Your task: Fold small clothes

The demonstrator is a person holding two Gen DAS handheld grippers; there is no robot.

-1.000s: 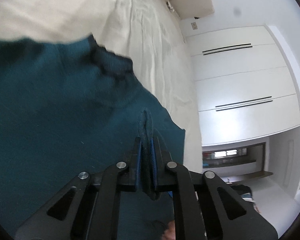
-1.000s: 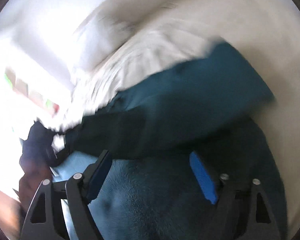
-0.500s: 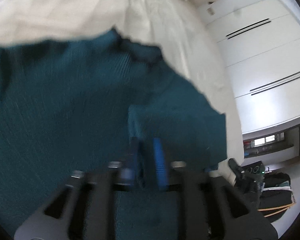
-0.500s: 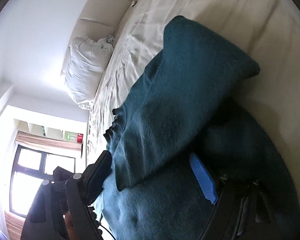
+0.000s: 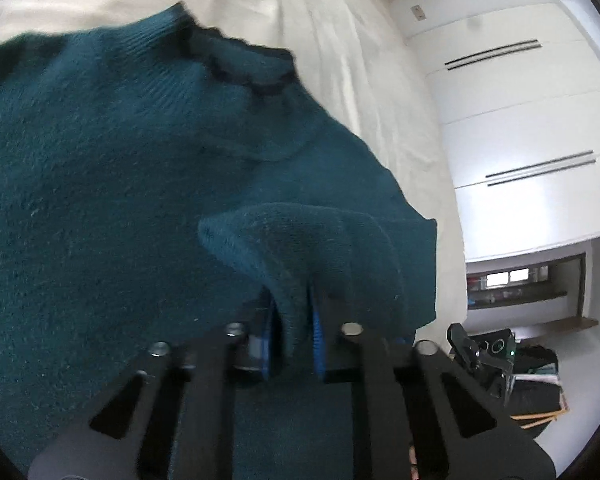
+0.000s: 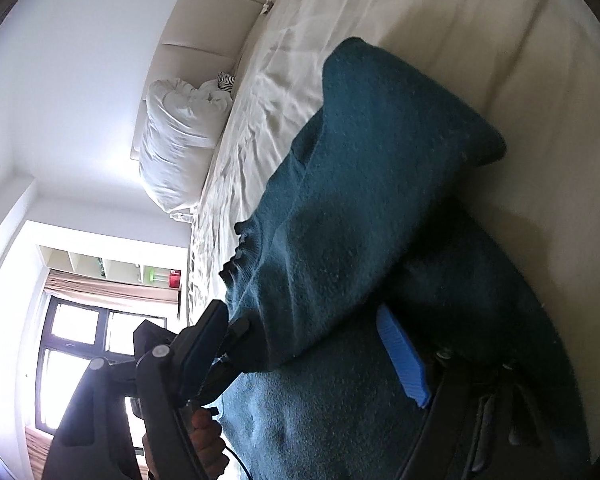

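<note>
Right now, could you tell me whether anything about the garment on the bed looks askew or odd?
Nothing looks damaged. The teal sweater lies half folded on the bed sheet, one flap bunched up in the closing left claw.

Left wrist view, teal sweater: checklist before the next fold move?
1. Left gripper pinch: ok; jaws closing on a raised fold of the teal sweater.
2. Right gripper pinch: not ok; jaws wide, just closing, knit between the pads but not pressed.
3. Folded-over flap lying on the body: ok.
4. Bed sheet beyond the collar free for the fold: ok.
5. Layers caught in the left pinch: cannot tell.
</note>
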